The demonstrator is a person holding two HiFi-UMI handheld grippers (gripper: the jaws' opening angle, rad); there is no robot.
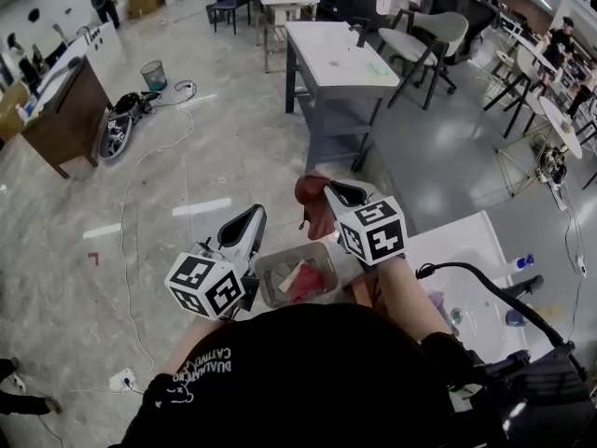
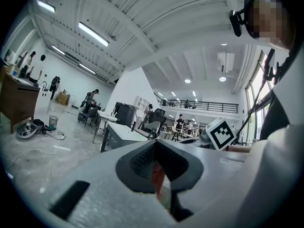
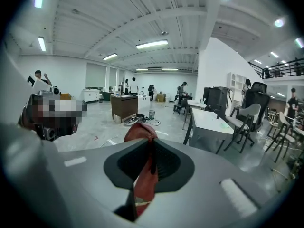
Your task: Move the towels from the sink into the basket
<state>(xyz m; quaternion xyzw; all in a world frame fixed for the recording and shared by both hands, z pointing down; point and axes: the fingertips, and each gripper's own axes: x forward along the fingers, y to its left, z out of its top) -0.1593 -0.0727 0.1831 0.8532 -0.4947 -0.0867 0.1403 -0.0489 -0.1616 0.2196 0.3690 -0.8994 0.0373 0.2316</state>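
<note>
Towel (image 1: 314,209), red-brown, hangs clamped between jaws of right gripper (image 1: 328,190), in air over far edge of grey basket (image 1: 279,260). Basket sits just left of white sink (image 1: 471,250) and holds more red and pink towels (image 1: 304,283). Left gripper (image 1: 255,217) at basket's left, jaws together, pointing level.

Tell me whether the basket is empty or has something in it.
Not empty: the head view shows the basket holding reddish and pale cloth.
</note>
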